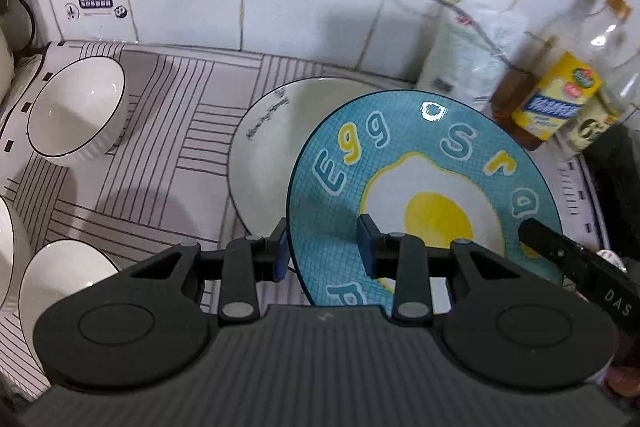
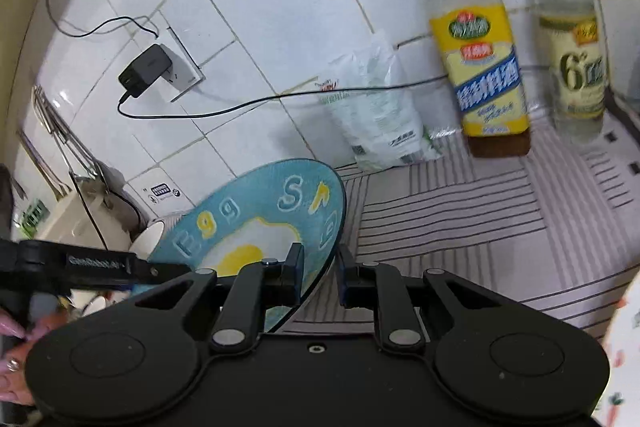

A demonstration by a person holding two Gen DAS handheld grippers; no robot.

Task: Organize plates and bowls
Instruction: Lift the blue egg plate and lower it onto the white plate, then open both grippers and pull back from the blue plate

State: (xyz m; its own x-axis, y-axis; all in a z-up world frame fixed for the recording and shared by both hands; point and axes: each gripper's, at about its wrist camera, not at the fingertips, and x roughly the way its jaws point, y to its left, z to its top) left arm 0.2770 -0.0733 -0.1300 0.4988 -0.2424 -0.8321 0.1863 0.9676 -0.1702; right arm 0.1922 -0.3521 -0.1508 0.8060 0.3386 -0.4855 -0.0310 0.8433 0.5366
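A blue plate with a fried-egg picture (image 1: 420,187) is held tilted above the striped counter mat (image 1: 168,131). My left gripper (image 1: 322,251) has its jaws astride the plate's left rim, with a gap showing on the outer side. My right gripper (image 2: 318,275) grips the plate's (image 2: 256,227) right rim between its fingers. A white plate (image 1: 268,147) lies flat under the blue one. White bowls sit at the left: one at the back (image 1: 80,111), one near the front (image 1: 64,287).
Two sauce bottles (image 2: 480,67) (image 2: 572,59) and a white bag (image 2: 380,115) stand against the tiled wall. A charger (image 2: 144,71) with a hanging cable is plugged into the wall. A pale appliance (image 2: 80,211) stands at the left.
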